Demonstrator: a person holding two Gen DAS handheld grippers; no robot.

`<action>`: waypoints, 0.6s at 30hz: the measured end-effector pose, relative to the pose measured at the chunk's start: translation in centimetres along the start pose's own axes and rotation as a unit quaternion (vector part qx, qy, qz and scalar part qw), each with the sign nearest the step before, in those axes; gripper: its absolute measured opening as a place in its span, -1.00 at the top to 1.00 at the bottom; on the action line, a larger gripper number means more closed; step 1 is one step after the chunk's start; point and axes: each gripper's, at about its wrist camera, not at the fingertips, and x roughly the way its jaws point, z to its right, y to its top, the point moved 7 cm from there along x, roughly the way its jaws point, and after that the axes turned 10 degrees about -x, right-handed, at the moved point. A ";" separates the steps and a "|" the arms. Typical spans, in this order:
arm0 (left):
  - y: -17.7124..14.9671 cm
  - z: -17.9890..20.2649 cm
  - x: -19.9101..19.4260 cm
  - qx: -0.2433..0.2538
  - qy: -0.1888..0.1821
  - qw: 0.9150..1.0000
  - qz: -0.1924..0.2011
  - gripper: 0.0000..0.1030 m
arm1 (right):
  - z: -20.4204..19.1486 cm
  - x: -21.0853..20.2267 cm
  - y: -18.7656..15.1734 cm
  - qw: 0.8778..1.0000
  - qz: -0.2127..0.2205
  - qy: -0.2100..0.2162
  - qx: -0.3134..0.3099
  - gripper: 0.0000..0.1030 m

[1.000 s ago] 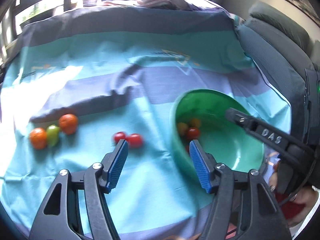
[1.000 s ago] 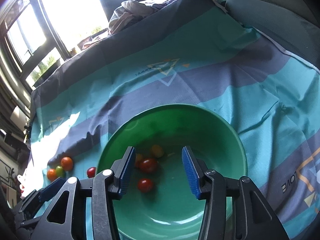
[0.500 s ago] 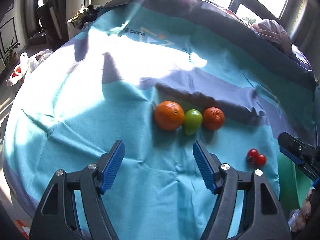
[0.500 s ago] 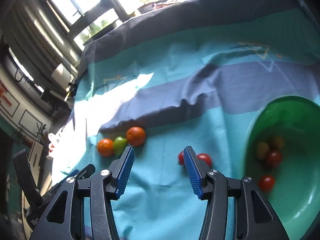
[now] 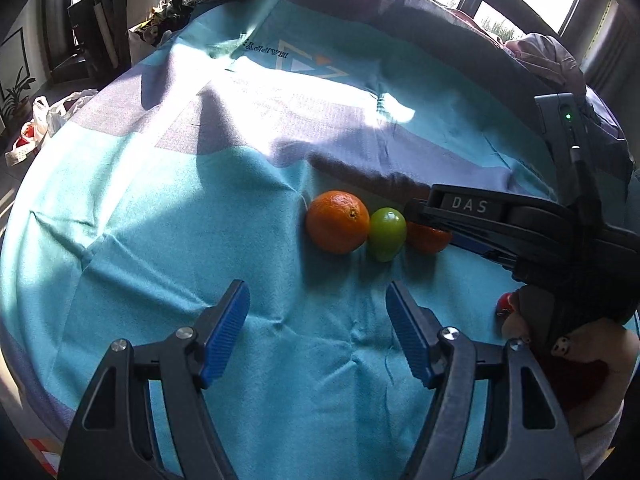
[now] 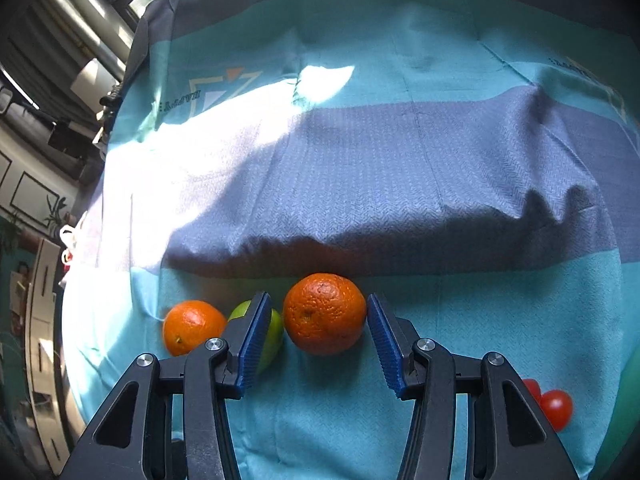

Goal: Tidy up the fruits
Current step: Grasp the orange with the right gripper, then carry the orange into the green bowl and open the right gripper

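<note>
Our right gripper, jaws wide, brackets an orange at lower centre. Left gripper hangs wide, empty. We fear nudging the lime beside it.

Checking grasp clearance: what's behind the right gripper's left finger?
The green fruit sits partly hidden behind that finger, wedged between the two oranges. Whether the finger touches it is unclear.
</note>
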 end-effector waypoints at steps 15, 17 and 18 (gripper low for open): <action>-0.4 0.7 -0.6 0.009 -0.004 1.000 0.006 -0.38 | 2.0 -6.1 -6.1 0.996 0.003 0.077 0.036 0.17; -0.6 1.1 -0.6 0.015 -0.006 1.000 0.007 -0.38 | 2.1 -6.5 -7.8 0.996 -0.004 0.079 0.039 0.17; -0.7 1.2 -0.7 0.017 -0.007 1.000 0.008 -0.38 | 2.2 -6.6 -8.7 0.996 -0.011 0.076 0.038 0.17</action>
